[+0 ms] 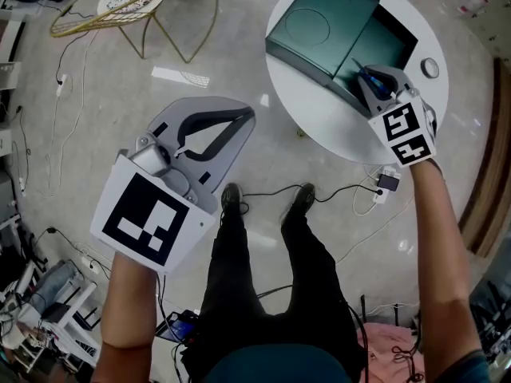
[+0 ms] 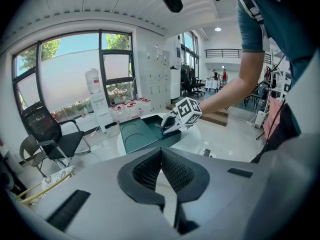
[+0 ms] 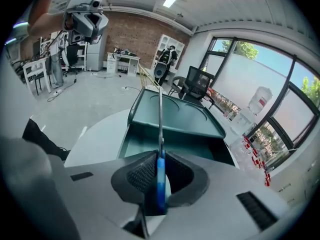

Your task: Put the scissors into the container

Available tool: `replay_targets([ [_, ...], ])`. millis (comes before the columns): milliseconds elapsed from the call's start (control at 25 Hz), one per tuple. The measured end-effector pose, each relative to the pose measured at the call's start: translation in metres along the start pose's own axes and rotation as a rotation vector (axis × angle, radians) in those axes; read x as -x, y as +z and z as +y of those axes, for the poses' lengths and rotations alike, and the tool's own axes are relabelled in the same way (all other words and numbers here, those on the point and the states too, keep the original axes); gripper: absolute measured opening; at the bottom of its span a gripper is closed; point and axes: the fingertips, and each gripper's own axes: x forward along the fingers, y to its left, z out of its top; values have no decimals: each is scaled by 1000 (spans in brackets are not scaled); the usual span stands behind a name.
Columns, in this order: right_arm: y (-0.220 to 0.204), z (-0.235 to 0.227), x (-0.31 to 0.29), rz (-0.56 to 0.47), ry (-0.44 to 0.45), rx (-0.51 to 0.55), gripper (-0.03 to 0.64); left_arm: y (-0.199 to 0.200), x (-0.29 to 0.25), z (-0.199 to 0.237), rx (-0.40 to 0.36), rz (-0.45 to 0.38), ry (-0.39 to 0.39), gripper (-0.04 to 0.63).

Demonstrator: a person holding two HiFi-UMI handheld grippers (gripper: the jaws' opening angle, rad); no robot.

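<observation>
In the head view, the right gripper [image 1: 366,74] hides most of the scissors [image 1: 377,84]; only a bit of blue peeks out. It also covers part of the container [image 1: 335,30]. In the right gripper view, the scissors [image 3: 160,134] show edge-on, so their handle shape cannot be told. A small round thing [image 1: 430,68] near the right edge of the table [image 1: 319,122] is too small to name.
</observation>
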Motion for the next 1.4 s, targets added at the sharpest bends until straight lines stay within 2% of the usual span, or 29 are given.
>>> replay_targets([
  [320,-8,-1,-14,58,2,60,61,-5,-8,4,4,3,-5,18],
  [520,-7,1,-12,81,35,84,63,0,-5,8,-2,1,-8,18],
  [640,-8,1,-11,93,55,79,71,4,-4,11,-5,-1,-6,17],
  [720,-8,0,-10,100,66,75,123,9,-3,15,-8,-5,-4,18],
  [800,-6,-2,-8,105,76,76,135,14,-2,18,-11,-9,-2,18],
  [1200,12,-2,19,110,105,71,137,40,20,19,-46,-22,0,18],
  [1400,29,-5,46,95,92,60,141,57,40,16,-69,-33,4,18],
])
